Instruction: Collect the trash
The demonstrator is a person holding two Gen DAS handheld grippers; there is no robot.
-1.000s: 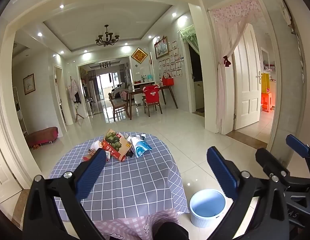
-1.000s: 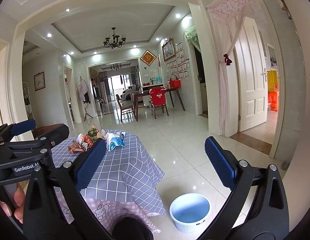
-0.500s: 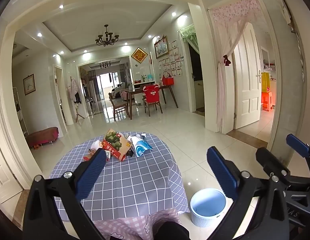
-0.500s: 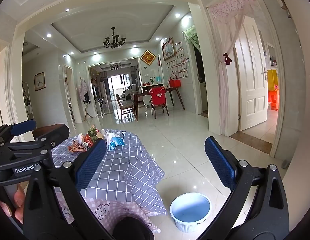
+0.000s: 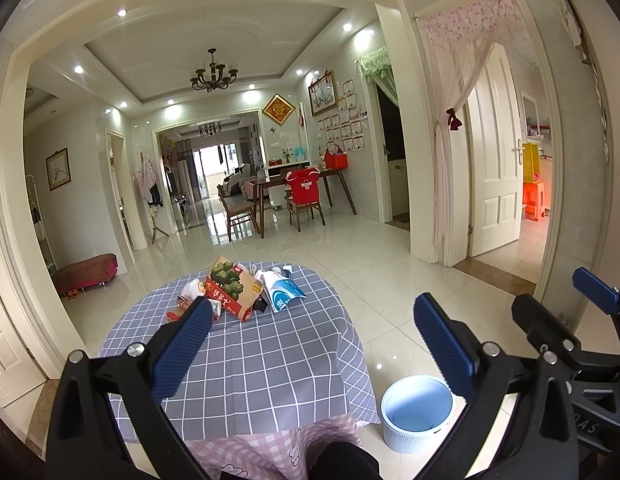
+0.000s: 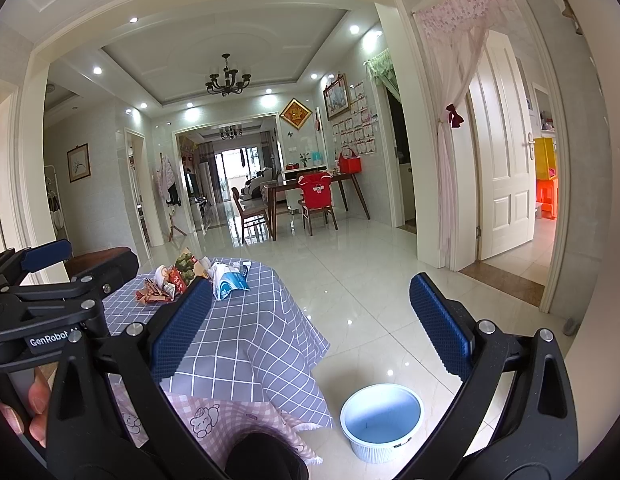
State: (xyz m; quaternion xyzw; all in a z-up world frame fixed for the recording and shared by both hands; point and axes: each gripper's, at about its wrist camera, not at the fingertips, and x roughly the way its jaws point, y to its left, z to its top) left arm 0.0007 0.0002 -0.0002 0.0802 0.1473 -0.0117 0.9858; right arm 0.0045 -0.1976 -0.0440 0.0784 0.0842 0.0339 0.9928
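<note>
Nothing moved; trash (image 5: pixel 246 290) heaped, bin (image 5: pixel 417 412) mouth upward.

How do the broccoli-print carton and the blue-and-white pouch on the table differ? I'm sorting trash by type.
The broccoli-print carton is stiff cardboard, red and tan; the blue-and-white pouch looks soft and crumpled. The carton lies to the left, the pouch to its right. Both sit among the far-side litter on the checked tablecloth, untouched by either tongs.

Bright downlights, floor glare; perhaps softer edges
</note>
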